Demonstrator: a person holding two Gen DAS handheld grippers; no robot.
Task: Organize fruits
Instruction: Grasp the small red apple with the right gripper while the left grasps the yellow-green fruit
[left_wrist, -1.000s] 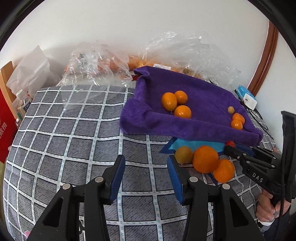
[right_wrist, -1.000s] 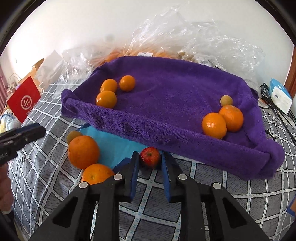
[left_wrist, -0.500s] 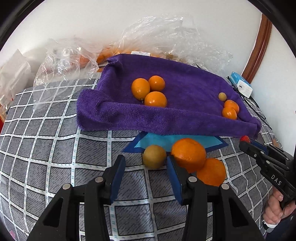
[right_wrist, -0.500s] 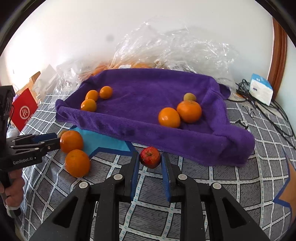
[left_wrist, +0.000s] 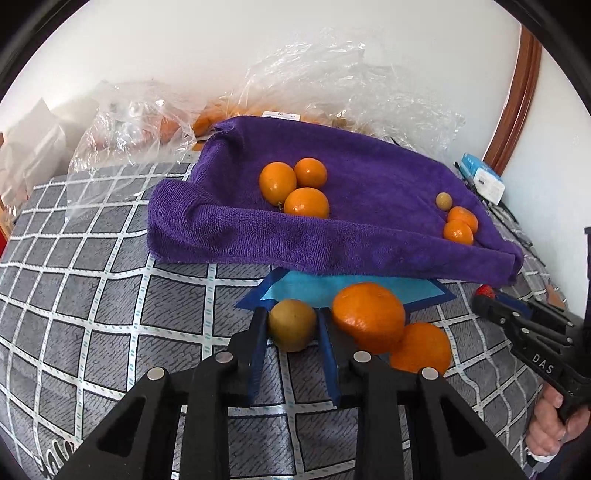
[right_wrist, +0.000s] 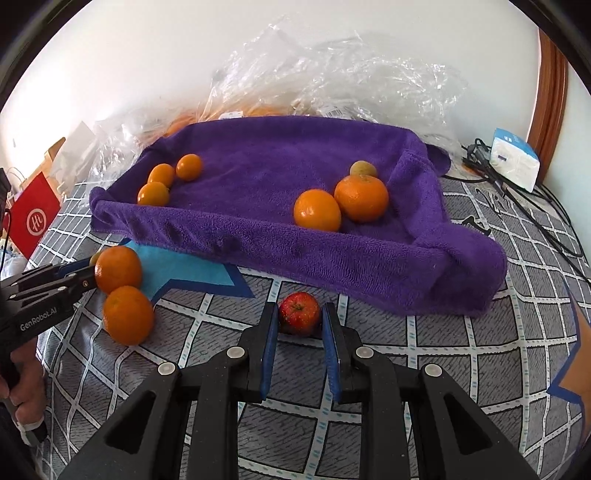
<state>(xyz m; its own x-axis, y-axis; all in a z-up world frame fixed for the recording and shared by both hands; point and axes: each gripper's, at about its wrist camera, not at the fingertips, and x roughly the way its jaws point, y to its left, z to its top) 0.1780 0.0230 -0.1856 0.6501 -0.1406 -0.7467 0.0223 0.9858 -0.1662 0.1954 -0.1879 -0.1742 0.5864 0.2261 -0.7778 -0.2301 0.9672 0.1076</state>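
The left gripper (left_wrist: 291, 325) has clenched on the brown fruit (left_wrist: 291, 324): a second ago its jaws stood apart over bare checked cloth (left_wrist: 110, 295) with that fruit off at 2 o'clock; half a second ago the fruit sat between them untouched; now both blue pads (left_wrist: 258, 343) press its sides. The fruit rests on the cloth at the blue patch (left_wrist: 314, 288), just in front of the purple towel (left_wrist: 351, 177). At 3 o'clock from it a big orange (left_wrist: 367, 315) touches the right pad's outer face, and a second orange (left_wrist: 421, 347) lies against that one at 4 o'clock.

The right gripper (right_wrist: 299, 317) is clamped on the small red apple (right_wrist: 299, 313), as in both earlier frames; the apple sits on the cloth just before the towel's front fold. That view has swung since a second ago: the towel's right corner now shows whole, and the two oranges (right_wrist: 118, 269) have slid to 9 o'clock, beside the left gripper's tip.

On the towel nothing has shifted: three oranges (left_wrist: 295, 188) cluster at its left, and two oranges (right_wrist: 340, 205) with a small brown fruit (right_wrist: 362, 168) at its right. Clear bags (right_wrist: 332, 77) lie behind at 12 o'clock, and a white box (right_wrist: 515, 158) with cables at 2 o'clock.
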